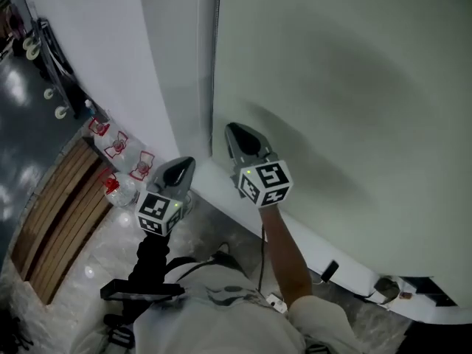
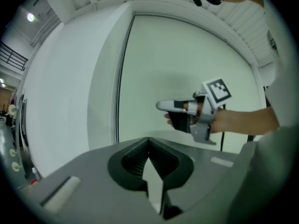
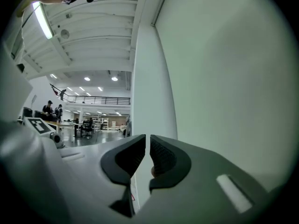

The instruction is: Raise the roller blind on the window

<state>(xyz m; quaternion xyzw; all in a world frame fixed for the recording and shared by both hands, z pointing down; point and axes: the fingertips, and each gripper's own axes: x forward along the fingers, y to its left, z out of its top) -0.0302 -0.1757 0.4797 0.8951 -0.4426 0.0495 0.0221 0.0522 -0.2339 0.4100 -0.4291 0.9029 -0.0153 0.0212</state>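
Note:
The pale roller blind hangs fully down over the window and fills the right of the head view. Its dark pull cord runs down the blind's left edge, beside a white pillar. My right gripper points at the blind's lower left, just right of the cord, and its jaws stand a narrow slit apart with nothing between them. My left gripper is lower and left, facing the pillar's foot, shut and empty. The left gripper view shows the cord and the right gripper.
Water bottles with red labels stand on the floor at the pillar's foot. Left of them lies a wooden slatted platform. A white sill with a cable and small black parts runs under the blind. People stand far off in the hall.

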